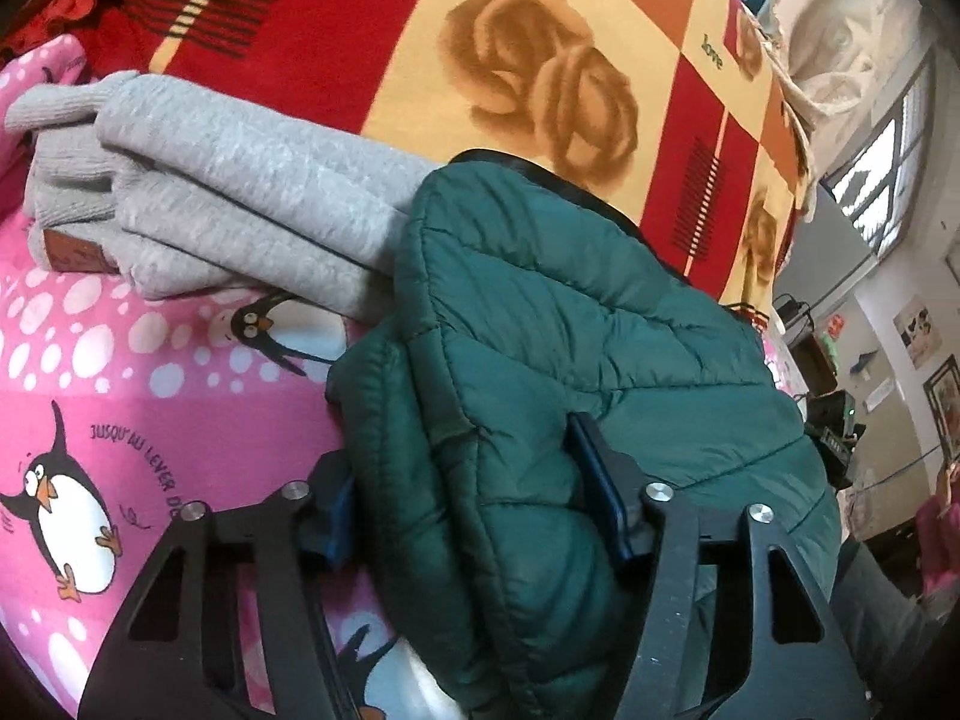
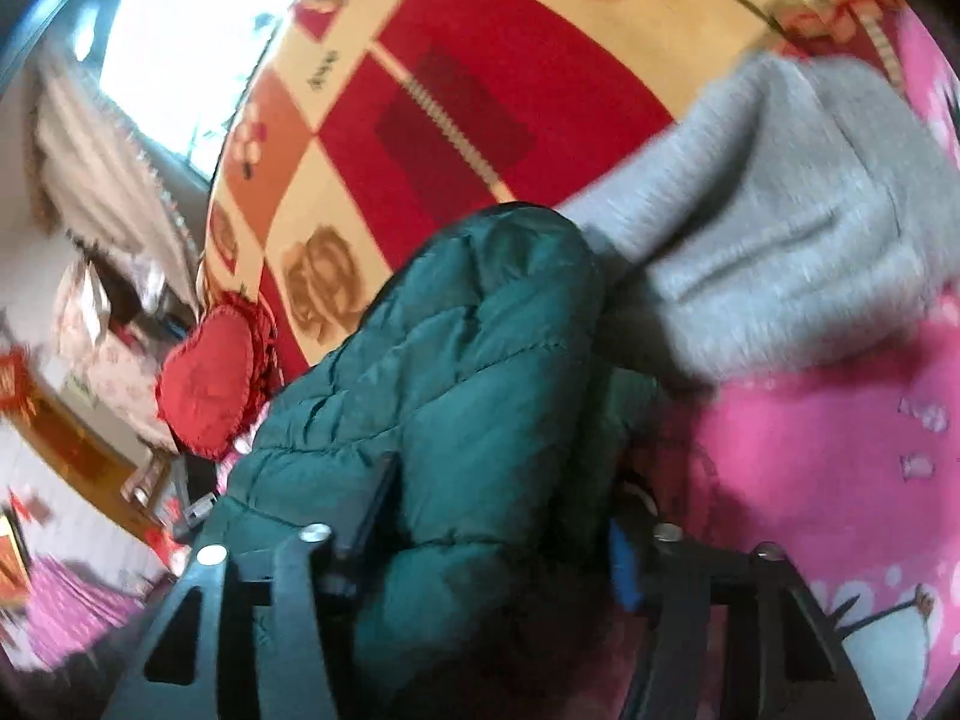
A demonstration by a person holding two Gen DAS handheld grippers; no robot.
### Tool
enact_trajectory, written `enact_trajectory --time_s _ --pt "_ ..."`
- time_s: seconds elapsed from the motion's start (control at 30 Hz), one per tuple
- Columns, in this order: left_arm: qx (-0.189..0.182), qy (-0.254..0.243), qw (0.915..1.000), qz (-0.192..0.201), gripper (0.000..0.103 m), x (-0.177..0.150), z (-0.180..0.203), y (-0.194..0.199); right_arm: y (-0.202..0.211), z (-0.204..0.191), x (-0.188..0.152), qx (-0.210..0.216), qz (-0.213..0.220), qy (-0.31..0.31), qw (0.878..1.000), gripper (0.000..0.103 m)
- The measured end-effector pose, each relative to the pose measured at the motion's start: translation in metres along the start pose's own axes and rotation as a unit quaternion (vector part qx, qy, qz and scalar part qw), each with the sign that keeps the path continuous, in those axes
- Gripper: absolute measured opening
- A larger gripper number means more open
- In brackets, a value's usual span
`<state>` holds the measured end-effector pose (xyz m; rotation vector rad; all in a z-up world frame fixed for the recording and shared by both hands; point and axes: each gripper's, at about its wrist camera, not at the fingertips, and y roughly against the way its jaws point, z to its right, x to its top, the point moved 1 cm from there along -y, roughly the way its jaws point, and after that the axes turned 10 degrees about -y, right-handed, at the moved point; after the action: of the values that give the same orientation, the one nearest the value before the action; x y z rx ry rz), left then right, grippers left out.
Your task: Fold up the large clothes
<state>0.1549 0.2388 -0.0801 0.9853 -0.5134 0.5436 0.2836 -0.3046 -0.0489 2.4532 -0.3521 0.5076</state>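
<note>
A folded green quilted jacket (image 1: 540, 324) is pinched between the pads of the left hand-held gripper (image 1: 468, 498), its puffed edge bulging between them. Its other side (image 2: 432, 372) is clamped by the right hand-held gripper (image 2: 498, 516). The jacket is held over a pink penguin-print blanket (image 1: 150, 372) on the bed, just beside a folded grey knit sweater (image 1: 240, 192), which is touched by its far corner. Stitched diagonal channels are seen across the smooth, padded shell. A red and yellow rose-patterned blanket (image 1: 540, 60) is spread beyond.

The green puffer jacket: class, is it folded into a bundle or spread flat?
Folded: the green puffer jacket sits as a thick, doubled-over bundle, beside the folded grey sweater.
</note>
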Motion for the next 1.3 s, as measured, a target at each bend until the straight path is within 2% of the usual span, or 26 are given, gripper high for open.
enact_trajectory --time_s 0.1,0.17,0.23,0.3,0.5,0.63,0.7,0.8,0.83,0.93,0.97,1.03,1.1,1.3 --pt "-0.001 0.001 1.0 0.002 0.061 0.001 0.0 -0.001 -0.005 -0.003 -0.002 -0.023 -0.004 0.01 1.0 0.053" --pt "-0.002 0.004 1.0 -0.002 0.065 -0.001 -0.001 -0.001 -0.014 -0.002 -0.004 -0.038 -0.015 0.006 0.999 0.056" --pt "-0.004 0.019 0.9998 -0.008 0.072 -0.001 -0.006 -0.003 -0.021 0.006 -0.003 -0.045 -0.026 -0.014 0.999 0.069" --pt "-0.006 0.023 0.9997 -0.009 0.073 -0.001 -0.006 -0.004 -0.025 0.013 -0.001 -0.041 -0.036 -0.036 0.998 0.07" --pt "-0.018 0.034 0.9992 -0.01 0.079 -0.001 -0.009 -0.006 -0.03 0.012 -0.001 -0.022 -0.049 -0.021 0.998 0.083" --pt "-0.025 0.038 0.9988 -0.016 0.082 0.002 -0.01 -0.011 -0.034 0.012 0.0 -0.016 -0.052 -0.016 0.998 0.082" --pt "-0.027 0.038 0.9988 -0.014 0.081 0.003 -0.009 -0.01 -0.034 0.009 -0.001 -0.026 -0.053 -0.005 0.998 0.076" --pt "-0.014 0.025 0.9996 -0.005 0.058 0.003 -0.004 -0.007 -0.034 0.001 -0.003 -0.043 -0.047 0.02 0.998 0.063" --pt "0.002 0.014 0.9999 0.003 0.051 0.003 0.002 -0.003 -0.033 -0.004 -0.004 -0.053 -0.041 0.035 0.997 0.059" --pt "0.076 -0.043 0.996 0.018 0.043 0.003 0.026 0.005 -0.029 -0.023 -0.007 -0.095 -0.021 0.091 0.991 0.049" --pt "0.127 -0.089 0.9877 0.02 0.041 0.002 0.044 0.006 -0.027 -0.031 -0.009 -0.113 -0.013 0.114 0.987 0.043" --pt "0.191 -0.15 0.97 0.018 0.034 0.0 0.068 0.005 -0.022 -0.046 -0.011 -0.142 0.006 0.15 0.978 0.036" --pt "0.217 -0.172 0.9607 0.016 0.032 0.0 0.079 0.007 -0.014 -0.056 -0.012 -0.157 0.025 0.164 0.974 0.034" --pt "0.232 -0.195 0.9525 0.031 0.026 0.012 0.102 0.034 0.013 -0.097 -0.015 -0.189 0.079 0.218 0.954 0.03"
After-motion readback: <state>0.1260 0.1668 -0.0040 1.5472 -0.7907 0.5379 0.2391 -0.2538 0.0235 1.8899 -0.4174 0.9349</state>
